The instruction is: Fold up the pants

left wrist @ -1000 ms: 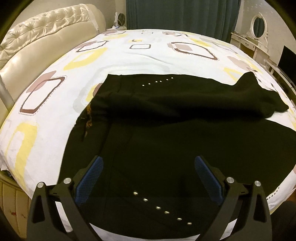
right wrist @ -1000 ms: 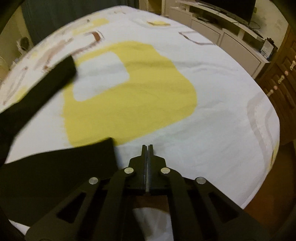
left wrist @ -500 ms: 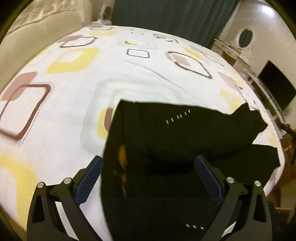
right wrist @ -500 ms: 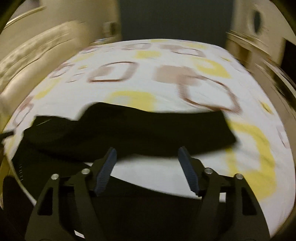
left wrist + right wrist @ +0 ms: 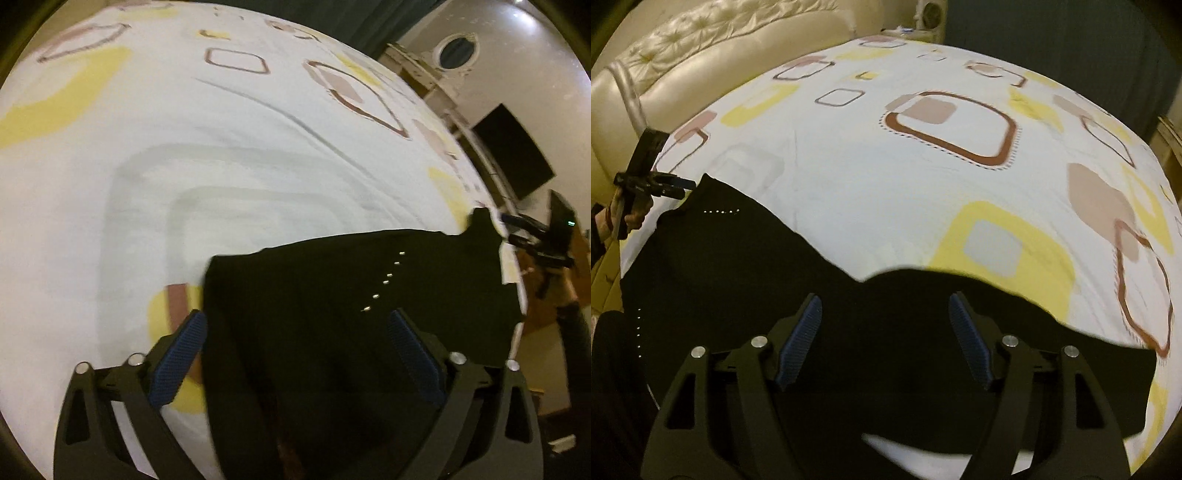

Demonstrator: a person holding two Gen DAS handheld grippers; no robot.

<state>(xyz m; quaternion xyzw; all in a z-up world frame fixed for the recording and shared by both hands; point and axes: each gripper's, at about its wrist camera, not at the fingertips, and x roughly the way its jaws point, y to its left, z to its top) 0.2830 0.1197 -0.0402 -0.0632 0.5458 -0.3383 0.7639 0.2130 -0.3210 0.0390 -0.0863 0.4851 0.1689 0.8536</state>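
1. A bedroom; a bed (image 5: pixel 849 155) under a white sheet printed with yellow and brown squares fills both views, with a cream tufted headboard (image 5: pixel 683 62) at one end, dark curtains behind, and a dresser with an oval mirror (image 5: pixel 456 51) off to the side.
2. The black pants (image 5: pixel 332 314) lie on the bed near its edge; in the right wrist view they spread as a broad dark sheet from lower left to lower right, with a wavy far edge against the white.
3. Two rows of small metal studs (image 5: pixel 720 211) show, one near the far corner and one at the near left edge; this suggests one part is laid over another, so at least one fold seems done, though black on black hides the layers.
4. The outline is uneven, and one corner sticks up at the far end; I judge smoothing and at least one more fold are left.
5. The left hand-held gripper (image 5: pixel 295 358) hangs over the cloth with its jaws apart, having just narrowed somewhat; nothing is pinched between them.
6. The right hand-held gripper (image 5: pixel 884 343) has just spread its jaws and holds nothing; cloth lies below.
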